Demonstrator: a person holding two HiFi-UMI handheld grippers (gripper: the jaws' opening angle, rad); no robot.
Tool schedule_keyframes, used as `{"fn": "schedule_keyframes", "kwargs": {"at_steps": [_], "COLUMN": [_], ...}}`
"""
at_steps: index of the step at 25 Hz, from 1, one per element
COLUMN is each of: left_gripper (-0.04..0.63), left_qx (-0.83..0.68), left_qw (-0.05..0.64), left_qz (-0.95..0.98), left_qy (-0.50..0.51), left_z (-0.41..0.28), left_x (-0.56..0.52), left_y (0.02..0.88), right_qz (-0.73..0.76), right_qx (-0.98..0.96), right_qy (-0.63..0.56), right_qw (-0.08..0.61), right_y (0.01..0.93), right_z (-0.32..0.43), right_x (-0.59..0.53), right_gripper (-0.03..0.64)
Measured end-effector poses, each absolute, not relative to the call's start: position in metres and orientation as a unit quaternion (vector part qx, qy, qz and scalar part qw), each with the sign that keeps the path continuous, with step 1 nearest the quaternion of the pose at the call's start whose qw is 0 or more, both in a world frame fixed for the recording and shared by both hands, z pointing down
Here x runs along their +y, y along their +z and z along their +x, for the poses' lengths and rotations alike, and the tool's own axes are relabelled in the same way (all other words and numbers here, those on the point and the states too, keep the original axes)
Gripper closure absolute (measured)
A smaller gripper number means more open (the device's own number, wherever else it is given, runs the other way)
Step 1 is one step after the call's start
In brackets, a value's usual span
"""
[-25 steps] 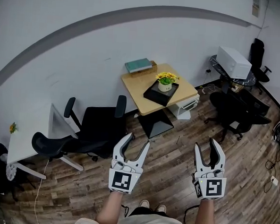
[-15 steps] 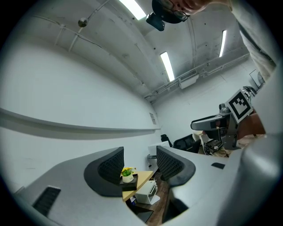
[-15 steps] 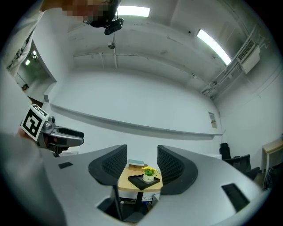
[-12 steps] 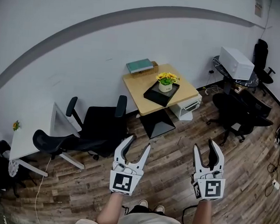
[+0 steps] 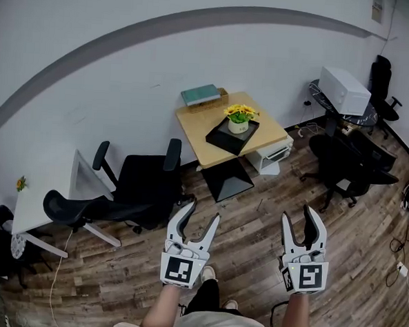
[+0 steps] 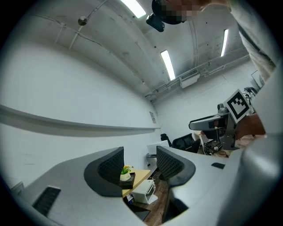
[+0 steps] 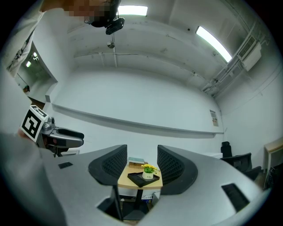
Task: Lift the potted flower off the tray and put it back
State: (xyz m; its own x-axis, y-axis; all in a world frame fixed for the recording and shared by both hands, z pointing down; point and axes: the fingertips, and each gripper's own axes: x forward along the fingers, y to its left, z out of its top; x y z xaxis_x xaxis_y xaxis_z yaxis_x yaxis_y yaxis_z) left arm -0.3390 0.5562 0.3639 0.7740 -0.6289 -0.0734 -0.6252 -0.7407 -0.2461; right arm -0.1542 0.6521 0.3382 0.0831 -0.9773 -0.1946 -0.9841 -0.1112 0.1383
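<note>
A potted flower (image 5: 240, 119) with yellow blooms in a white pot stands on a black tray (image 5: 232, 135) on a small wooden table (image 5: 200, 126) far across the room. Both grippers are held low near my body, well short of the table. My left gripper (image 5: 201, 214) is open with nothing between its jaws, and my right gripper (image 5: 304, 219) is open and empty too. In the right gripper view the potted flower (image 7: 148, 171) and the tray (image 7: 139, 179) show far off between the jaws. The left gripper view catches the flower (image 6: 126, 172) small beside the left jaw.
A black office chair (image 5: 141, 183) stands left of the table, with a white desk (image 5: 50, 198) beyond it. A teal book stack (image 5: 202, 94) lies on the table's far corner. A white drawer unit (image 5: 274, 154) sits under the table, and black chairs (image 5: 342, 168) and a white box (image 5: 344, 90) are at right.
Both grippers have shifted slightly forward and down, jaws unchanged. The view has moved a little; one foot now shows ahead of the other on the wood floor.
</note>
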Motion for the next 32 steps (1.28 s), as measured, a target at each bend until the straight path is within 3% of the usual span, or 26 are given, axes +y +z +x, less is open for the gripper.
{"fn": "schedule_keyframes", "kwargs": {"at_steps": [32], "left_gripper": [0.373], "left_qx": [0.334], "left_qw": [0.105], "left_qz": [-0.937], "left_qy": [0.009], "left_z": [-0.332], "left_x": [0.355], "left_y": [0.368], "right_qz": [-0.73], "right_qx": [0.673], "right_qy": [0.121], "right_qw": [-0.026], "right_y": [0.338], "right_z": [-0.154], "right_x": [0.449], "right_gripper": [0.393]}}
